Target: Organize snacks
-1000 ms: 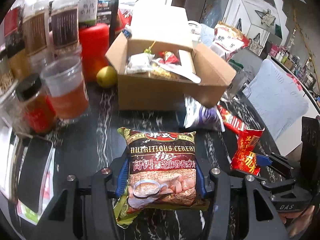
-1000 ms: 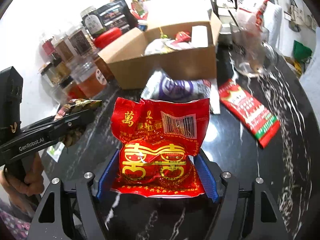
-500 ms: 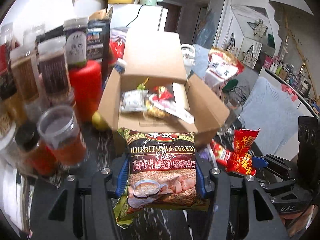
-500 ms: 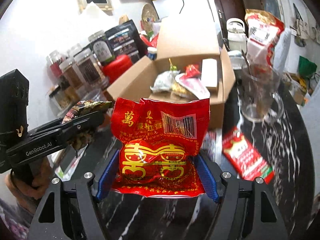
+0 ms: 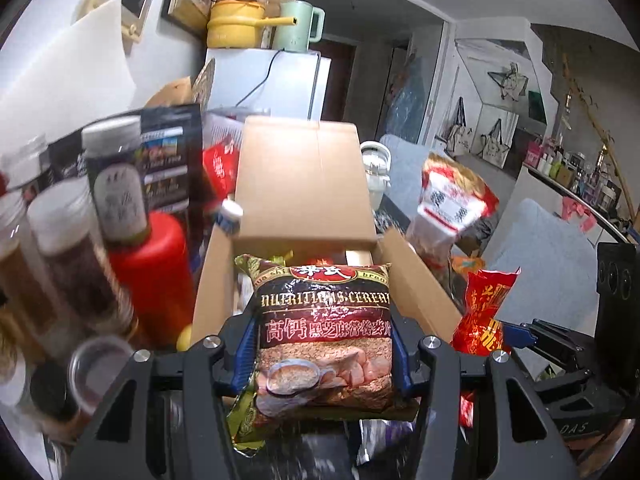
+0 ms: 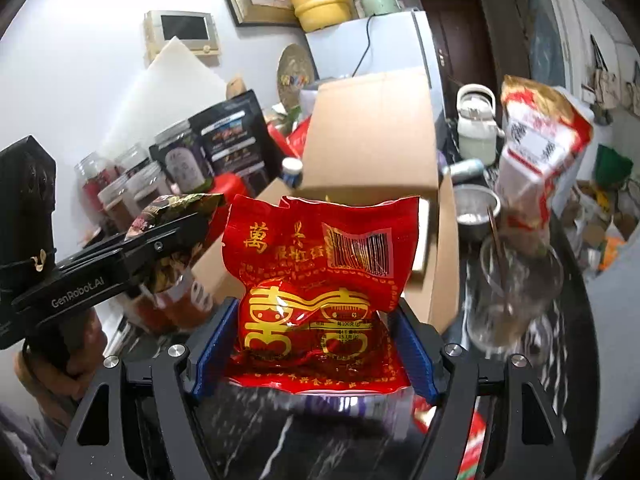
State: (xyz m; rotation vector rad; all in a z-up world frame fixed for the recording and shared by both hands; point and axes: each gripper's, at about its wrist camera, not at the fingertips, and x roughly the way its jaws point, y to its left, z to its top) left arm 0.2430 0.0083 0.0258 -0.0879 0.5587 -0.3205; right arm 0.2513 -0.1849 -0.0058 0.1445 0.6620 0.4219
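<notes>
My left gripper (image 5: 322, 350) is shut on a brown cereal packet (image 5: 324, 332), held up in front of the open cardboard box (image 5: 304, 184). The packet hides most of the box's inside; a few wrappers show above it. My right gripper (image 6: 316, 344) is shut on a red snack packet (image 6: 316, 276) with gold characters and a barcode, raised just before the same cardboard box (image 6: 372, 136). The red packet (image 5: 486, 312) also shows at the right of the left wrist view. The left gripper with its cereal packet (image 6: 176, 216) appears at the left of the right wrist view.
Jars (image 5: 76, 256) and a red canister (image 5: 154, 264) crowd the left of the box. A glass with a stick (image 6: 516, 284), a metal cup (image 6: 476, 212), a white kettle (image 6: 478, 124) and a tall snack bag (image 6: 540, 152) stand to its right. Loose packets (image 6: 472, 436) lie on the black marble table (image 6: 256, 432) below.
Both grippers have risen and moved toward the box with their packets still held. The table and the loose packets have dropped low in view, and the box's inside is now mostly hidden.
</notes>
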